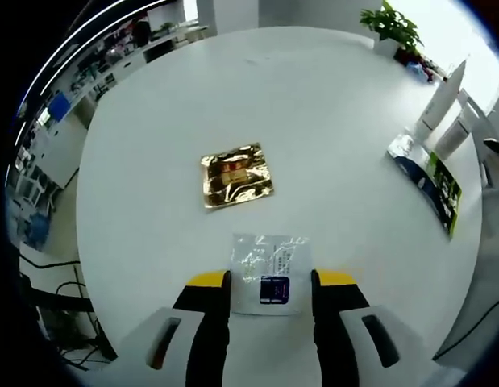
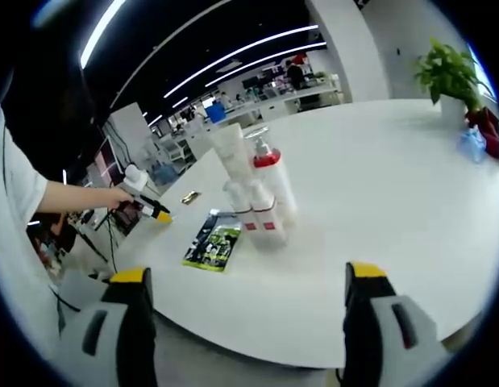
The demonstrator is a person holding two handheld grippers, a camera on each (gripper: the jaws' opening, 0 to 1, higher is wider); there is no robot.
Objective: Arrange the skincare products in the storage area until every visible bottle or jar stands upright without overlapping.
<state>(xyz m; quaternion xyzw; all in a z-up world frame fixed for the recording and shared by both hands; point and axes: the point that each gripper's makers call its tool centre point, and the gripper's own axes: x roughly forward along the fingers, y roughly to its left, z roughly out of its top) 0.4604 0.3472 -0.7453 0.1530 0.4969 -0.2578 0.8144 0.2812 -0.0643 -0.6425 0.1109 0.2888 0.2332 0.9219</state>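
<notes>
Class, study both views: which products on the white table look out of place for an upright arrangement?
Three sachets lie flat: a gold one, a clear one, a green one. The bottles stand upright, crowded together.

No text, brand name or number can be read in either view. In the left gripper view, printing can be made out on the clear sachet point(image 1: 271, 274) lying on the desk point(image 1: 330, 121), with a dark label patch at its near end, but the characters are too small to be read. Reddish printing is seen on the gold foil packet point(image 1: 236, 174), blurred beyond reading. In the right gripper view, red bands are carried by the white bottles point(image 2: 261, 205) and green-and-dark graphics by the flat sachet point(image 2: 212, 242), yet no letters can be resolved on any of them.
</notes>
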